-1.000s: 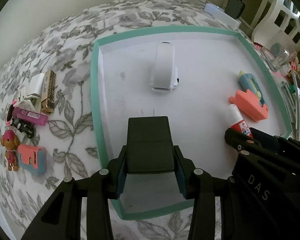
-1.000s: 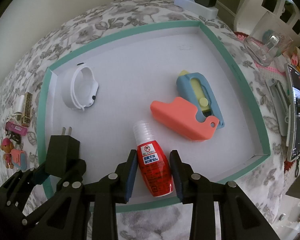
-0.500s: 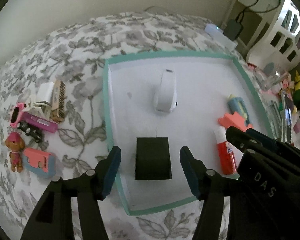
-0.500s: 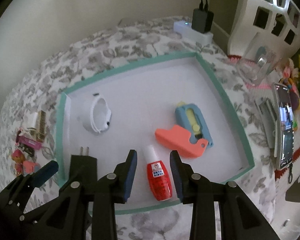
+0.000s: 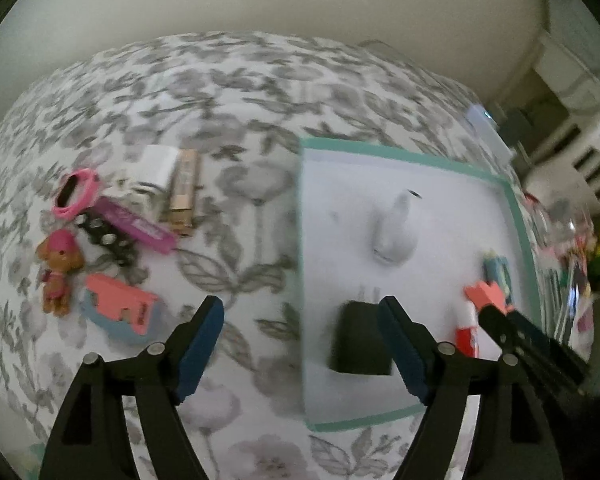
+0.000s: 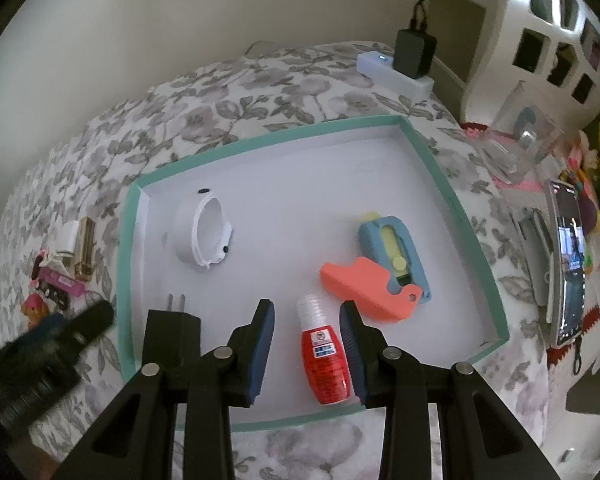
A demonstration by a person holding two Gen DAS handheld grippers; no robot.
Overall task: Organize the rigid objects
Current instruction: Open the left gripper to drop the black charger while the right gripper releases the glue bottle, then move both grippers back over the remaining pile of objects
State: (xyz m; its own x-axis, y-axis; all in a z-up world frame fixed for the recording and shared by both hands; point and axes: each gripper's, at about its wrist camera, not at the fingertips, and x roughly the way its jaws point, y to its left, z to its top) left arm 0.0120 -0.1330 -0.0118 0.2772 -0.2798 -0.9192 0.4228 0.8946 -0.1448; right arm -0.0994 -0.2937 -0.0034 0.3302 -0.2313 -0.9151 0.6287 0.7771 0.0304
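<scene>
The tray [image 6: 129,240] sits on the floral cloth [image 5: 228,92] with four things already in it: white band [image 6: 202,236], coral-and-blue toy [image 6: 380,276], black plug [image 6: 174,338], red bottle [image 6: 324,360]. Off its left side waits the unsorted pile [image 5: 112,232], with a coral-and-blue piece [image 5: 120,308] nearest. That pile lies up and to the left of the left gripper [image 5: 300,344], whose jaws are wide apart and empty, pointing past the tray's edge; blur hides finer detail. The right gripper [image 6: 306,344] is parted too, straddling the bottle without clamping it, well away from the pile. The left looks the likelier arm for the next pick.
</scene>
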